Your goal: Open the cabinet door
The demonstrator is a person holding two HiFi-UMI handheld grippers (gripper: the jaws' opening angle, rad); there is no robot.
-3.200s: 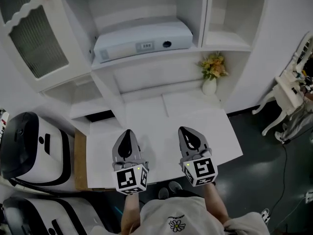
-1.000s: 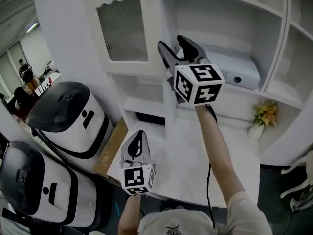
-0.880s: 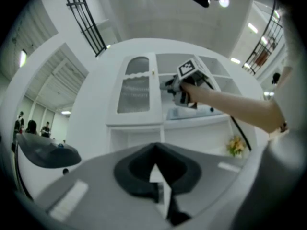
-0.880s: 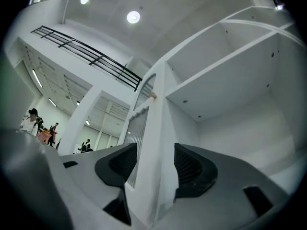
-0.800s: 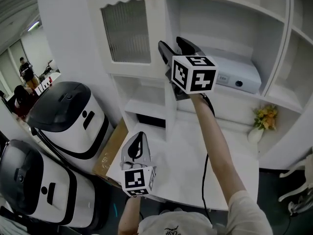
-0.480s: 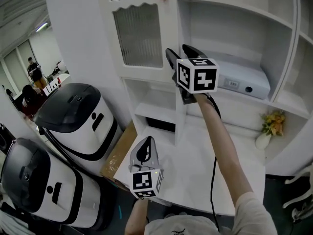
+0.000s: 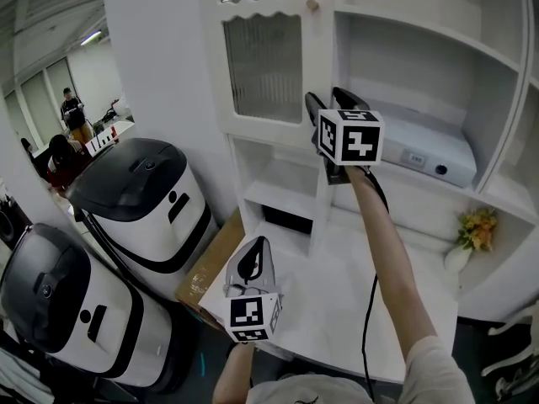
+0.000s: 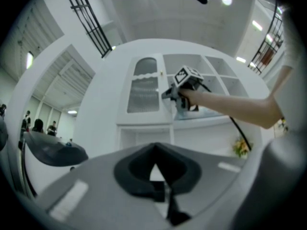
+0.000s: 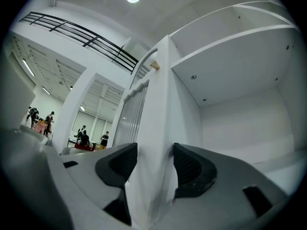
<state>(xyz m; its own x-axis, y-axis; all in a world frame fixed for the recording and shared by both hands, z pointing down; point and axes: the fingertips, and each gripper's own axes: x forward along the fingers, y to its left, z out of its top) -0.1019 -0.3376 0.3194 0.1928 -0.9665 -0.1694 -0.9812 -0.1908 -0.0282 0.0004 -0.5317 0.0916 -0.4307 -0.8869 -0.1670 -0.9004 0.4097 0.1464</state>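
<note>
One cabinet door is seen, upright above the desk's back left corner. Its long axis is vertical, its ribbed pane is faced outward, and a small knob is set at its top right. Its free right edge is clamped by the right tongs, one jaw on either face. The left tongs are held closed and empty over the desk's front left corner. Two black-topped white machines are parked beyond the desk's left edge. One white box is shelved right of the door, and one flower vase is set near the desk's right edge.
</note>
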